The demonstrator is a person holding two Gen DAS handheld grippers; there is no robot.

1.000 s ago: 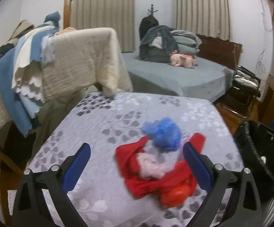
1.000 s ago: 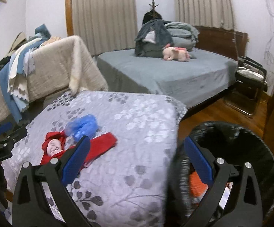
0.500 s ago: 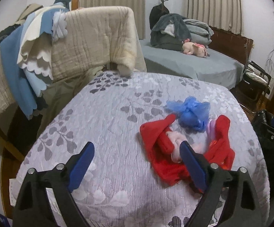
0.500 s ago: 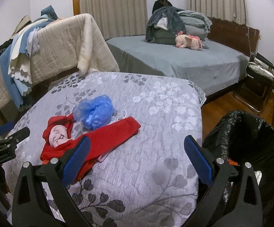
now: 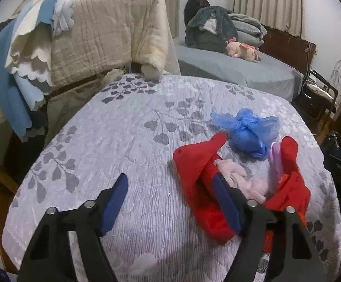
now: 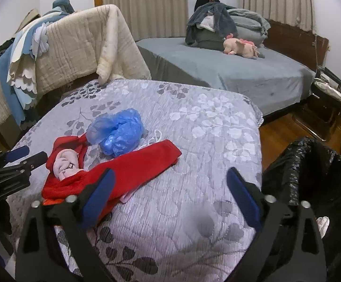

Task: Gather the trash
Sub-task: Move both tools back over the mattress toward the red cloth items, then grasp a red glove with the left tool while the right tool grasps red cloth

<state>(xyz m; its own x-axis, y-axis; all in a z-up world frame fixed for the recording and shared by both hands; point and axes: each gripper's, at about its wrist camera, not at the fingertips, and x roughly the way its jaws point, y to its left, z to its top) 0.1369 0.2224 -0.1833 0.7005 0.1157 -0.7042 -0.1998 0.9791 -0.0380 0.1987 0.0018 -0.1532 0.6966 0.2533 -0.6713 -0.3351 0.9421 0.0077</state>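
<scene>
Over the quilted tabletop (image 6: 194,223), both grippers, left (image 5: 170,202) and right (image 6: 170,192), gape released beside the red cloth (image 6: 132,169) and blue bag (image 6: 117,135).

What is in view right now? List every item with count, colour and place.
plastic bag: 1, blue, crumpled on the quilt beside the red cloth
red cloth: 1, red, spread on the quilt, wrapped round the pink wad
pink wad: 1, pale pink, inside the red cloth's left end
quilt: 1, grey with leaf print, covering the near surface
trash bag: 1, black, open, right of the quilt
bed: 1, grey-blue sheet, behind
plush pig: 1, pink, on the bed
blankets: several, beige, blue and white, draped at left
left gripper: 1, black with blue pads, open above the quilt
right gripper: 1, same colours, open above the quilt
</scene>
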